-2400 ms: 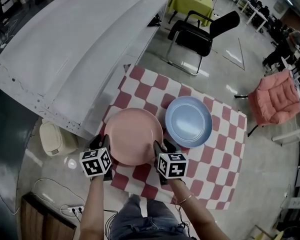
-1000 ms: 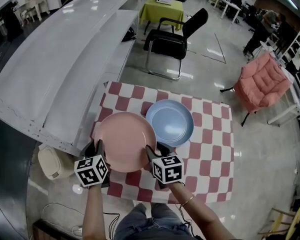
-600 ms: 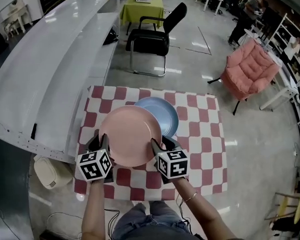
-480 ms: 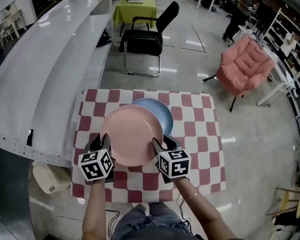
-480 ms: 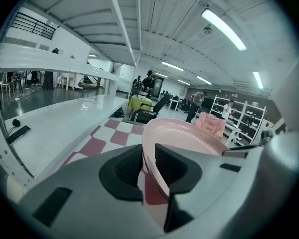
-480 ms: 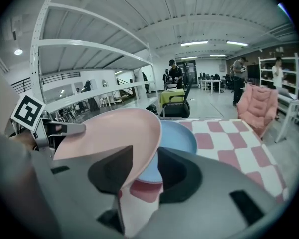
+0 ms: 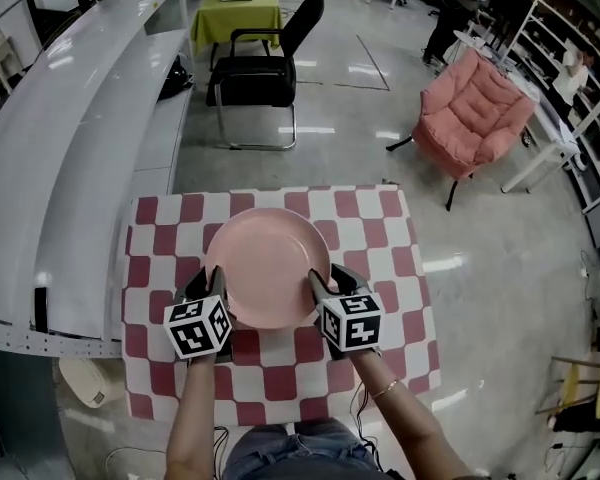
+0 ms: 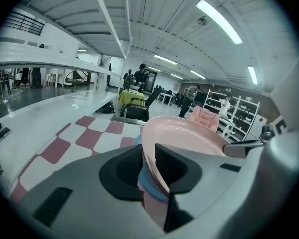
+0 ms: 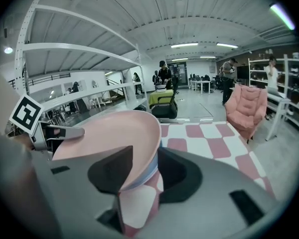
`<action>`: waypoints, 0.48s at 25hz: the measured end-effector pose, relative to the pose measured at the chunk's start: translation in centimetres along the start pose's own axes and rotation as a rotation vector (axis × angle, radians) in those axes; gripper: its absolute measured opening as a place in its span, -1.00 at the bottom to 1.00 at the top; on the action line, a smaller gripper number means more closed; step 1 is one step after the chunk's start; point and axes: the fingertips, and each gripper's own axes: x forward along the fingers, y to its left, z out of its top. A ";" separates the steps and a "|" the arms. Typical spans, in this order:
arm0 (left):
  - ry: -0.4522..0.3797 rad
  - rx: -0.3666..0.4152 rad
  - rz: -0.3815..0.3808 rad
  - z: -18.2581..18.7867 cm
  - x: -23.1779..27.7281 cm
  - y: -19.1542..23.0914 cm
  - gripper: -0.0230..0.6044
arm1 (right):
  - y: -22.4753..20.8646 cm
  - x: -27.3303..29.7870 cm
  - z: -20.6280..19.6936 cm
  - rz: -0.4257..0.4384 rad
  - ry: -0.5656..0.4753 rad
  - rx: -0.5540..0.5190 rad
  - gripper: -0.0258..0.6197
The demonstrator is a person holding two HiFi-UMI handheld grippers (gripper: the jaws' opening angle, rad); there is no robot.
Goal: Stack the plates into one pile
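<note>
The pink plate point(image 7: 267, 265) hangs over the middle of the worktop point(image 7: 385, 268), which is covered with a red-and-white checked cloth. The plate is held by both grippers at once.

The left gripper point(image 7: 210, 286) is at the pink plate's left rim, and the right gripper point(image 7: 326, 284) is at its right rim. Each gripper's marker cube sits on the near side of the plate.

In the left gripper view the jaws are closed on the plate's rim point(image 8: 189, 138). One jaw lies over the inner slope of the plate and the other is under it.

The right gripper view shows the same grip from the other side. There the pink rim point(image 9: 109, 133) is pinched between the two dark jaws.

Directly beneath the pink plate is the blue plate point(image 8: 145, 182). Only a thin blue edge of it shows, just under the pink rim point(image 9: 145, 176). In the head view the pink plate covers it completely. I cannot tell whether the two plates touch or are still slightly apart.

Beyond the pink plate, off the far edge of the cloth, a black chair point(image 7: 260, 63) stands on the shiny floor. A small table with a yellow-green cover point(image 7: 235, 13) is farther beyond it.

To the far right of the pink plate is a pink armchair point(image 7: 475, 108). A long white counter point(image 7: 60, 148) runs along the plate's left side.
</note>
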 end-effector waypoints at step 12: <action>0.048 -0.011 0.039 -1.2 4.2 0.4 -0.63 | -2.5 4.7 -0.9 0.016 0.051 -0.023 -0.44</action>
